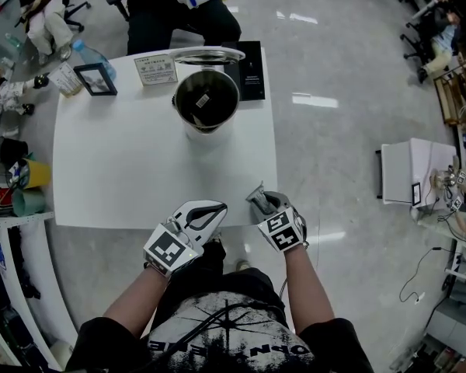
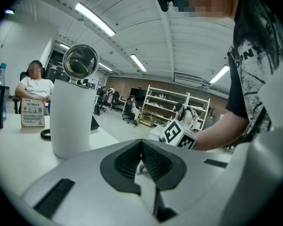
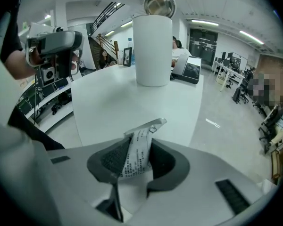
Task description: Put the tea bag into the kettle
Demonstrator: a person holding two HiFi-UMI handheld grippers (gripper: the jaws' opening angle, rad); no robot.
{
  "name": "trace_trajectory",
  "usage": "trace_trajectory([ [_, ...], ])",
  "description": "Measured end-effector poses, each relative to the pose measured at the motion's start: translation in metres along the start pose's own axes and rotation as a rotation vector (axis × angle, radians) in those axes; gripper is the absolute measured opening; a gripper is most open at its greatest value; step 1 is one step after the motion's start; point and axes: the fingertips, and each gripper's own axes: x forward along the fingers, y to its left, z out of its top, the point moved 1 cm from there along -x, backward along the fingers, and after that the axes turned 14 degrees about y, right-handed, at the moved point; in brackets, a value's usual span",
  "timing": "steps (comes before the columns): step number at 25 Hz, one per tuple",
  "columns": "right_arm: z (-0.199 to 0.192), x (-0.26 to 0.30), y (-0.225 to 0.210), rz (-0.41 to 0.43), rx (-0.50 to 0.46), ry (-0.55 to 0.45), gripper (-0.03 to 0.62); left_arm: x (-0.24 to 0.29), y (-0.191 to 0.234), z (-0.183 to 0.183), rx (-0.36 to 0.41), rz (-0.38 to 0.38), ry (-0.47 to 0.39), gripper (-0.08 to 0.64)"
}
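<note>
Tea bag [image 3: 134, 152] points lengthwise toward the kettle [image 3: 152, 51].

Left gripper [image 1: 216, 208] jaws together; right gripper [image 1: 258, 200] pinching tea bag [image 3: 137, 149], angled down.

Kettle [image 1: 206, 136] wht, dark inside; table [image 1: 124, 169] wht; tea bag [image 3: 136, 154] silvery wrapper w/ blk print.

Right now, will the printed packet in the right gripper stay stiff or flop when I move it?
Likely floppy: the packet is creased and bent over above the right gripper. Probably light, since it looks thin.
</note>
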Motion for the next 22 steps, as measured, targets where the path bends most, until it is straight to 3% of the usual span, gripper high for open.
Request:
trace_trajectory([
  [11,0.001,-0.001,0.0,-0.012,-0.02,-0.027,0.109,-0.003,-0.001,0.001,-0.005,0.019,-0.008,0.009],
  [22,0.018,-0.019,0.0,-0.012,-0.03,-0.127,0.106,-0.012,0.004,0.01,0.009,0.049,-0.033,0.009],
])
